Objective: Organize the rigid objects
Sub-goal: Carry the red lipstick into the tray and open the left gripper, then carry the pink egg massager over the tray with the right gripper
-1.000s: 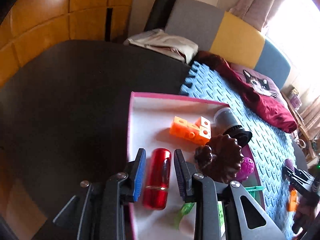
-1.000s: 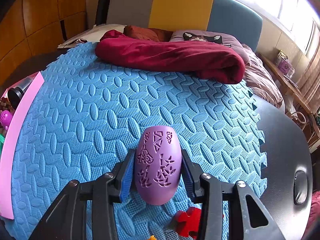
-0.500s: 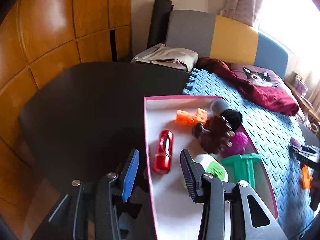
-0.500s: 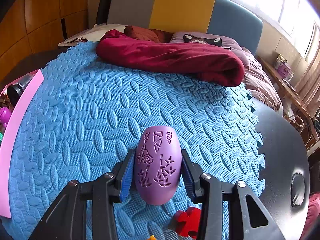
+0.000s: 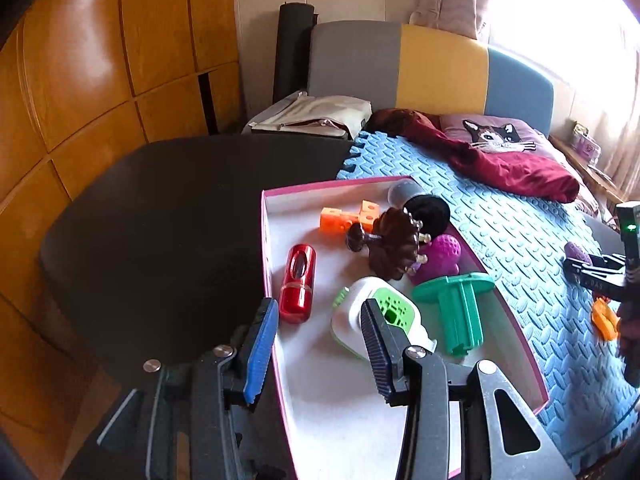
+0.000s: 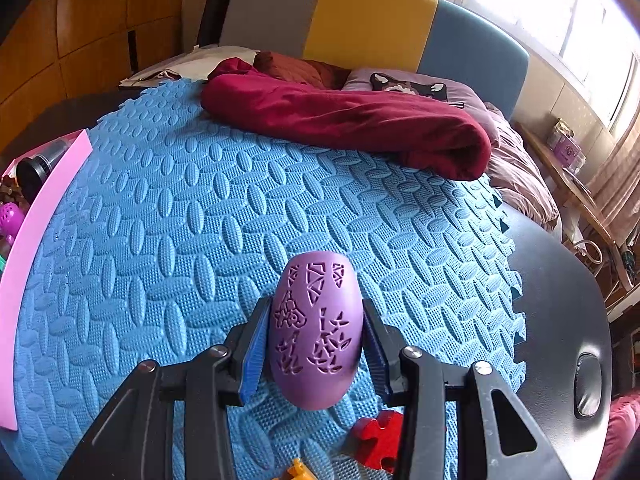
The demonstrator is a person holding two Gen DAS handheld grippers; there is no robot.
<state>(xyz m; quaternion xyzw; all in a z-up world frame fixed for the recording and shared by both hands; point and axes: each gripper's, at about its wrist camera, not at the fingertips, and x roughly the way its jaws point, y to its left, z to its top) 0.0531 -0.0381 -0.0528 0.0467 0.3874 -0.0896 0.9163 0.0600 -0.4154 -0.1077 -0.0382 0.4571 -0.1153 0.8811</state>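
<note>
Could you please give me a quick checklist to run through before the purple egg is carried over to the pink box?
1. Right gripper shut on purple egg: ok.
2. Egg centred between the pads: ok.
3. Left gripper empty, jaws apart: ok.
4. Red capsule lying inside pink box: ok.
5. Bare floor left in the box near the camera: ok.
6. Egg lifted clear of blue foam mat: cannot tell.

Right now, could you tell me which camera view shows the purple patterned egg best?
The right wrist view: the purple egg fills the centre, cut-out pattern clear, gripped in the right gripper. The left wrist view shows only its small tip at the far right edge.
</note>
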